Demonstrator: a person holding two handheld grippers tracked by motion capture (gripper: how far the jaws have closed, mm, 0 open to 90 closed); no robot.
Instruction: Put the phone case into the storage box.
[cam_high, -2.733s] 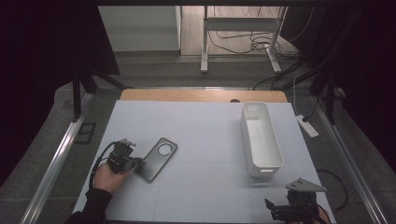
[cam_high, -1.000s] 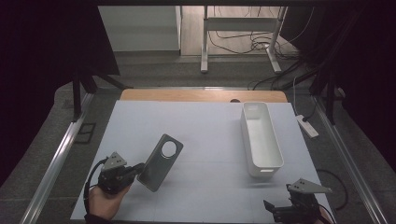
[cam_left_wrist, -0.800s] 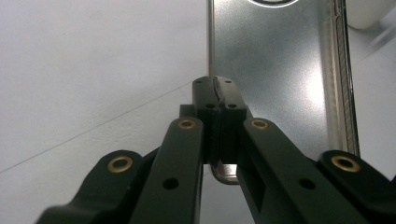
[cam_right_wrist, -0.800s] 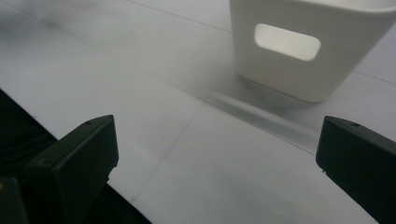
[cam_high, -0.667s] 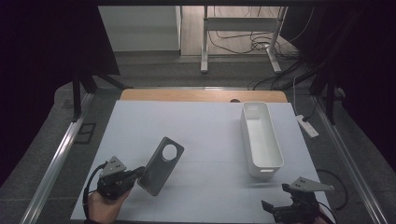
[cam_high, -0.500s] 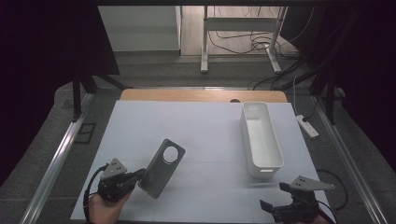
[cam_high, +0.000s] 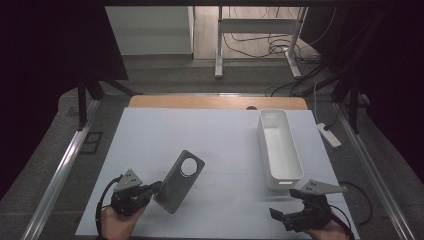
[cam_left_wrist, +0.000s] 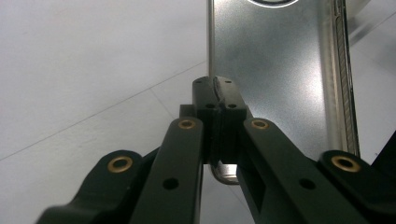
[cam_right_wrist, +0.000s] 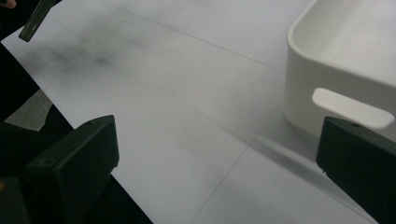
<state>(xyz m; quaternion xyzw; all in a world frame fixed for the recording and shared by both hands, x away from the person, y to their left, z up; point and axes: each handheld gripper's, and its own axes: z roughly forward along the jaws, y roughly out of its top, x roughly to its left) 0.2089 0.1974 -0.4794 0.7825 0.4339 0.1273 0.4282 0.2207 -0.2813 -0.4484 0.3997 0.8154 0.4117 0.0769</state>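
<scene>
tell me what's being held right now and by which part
The left tool pinches the grey phone case by its bottom edge, lifted and tilted. The right tool is open, holding nothing.

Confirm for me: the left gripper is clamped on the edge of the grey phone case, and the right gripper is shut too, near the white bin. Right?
Not quite. The right gripper is open: the right gripper view shows its jaws wide apart, near the white bin. The left gripper is indeed clamped on the grey phone case.
</scene>
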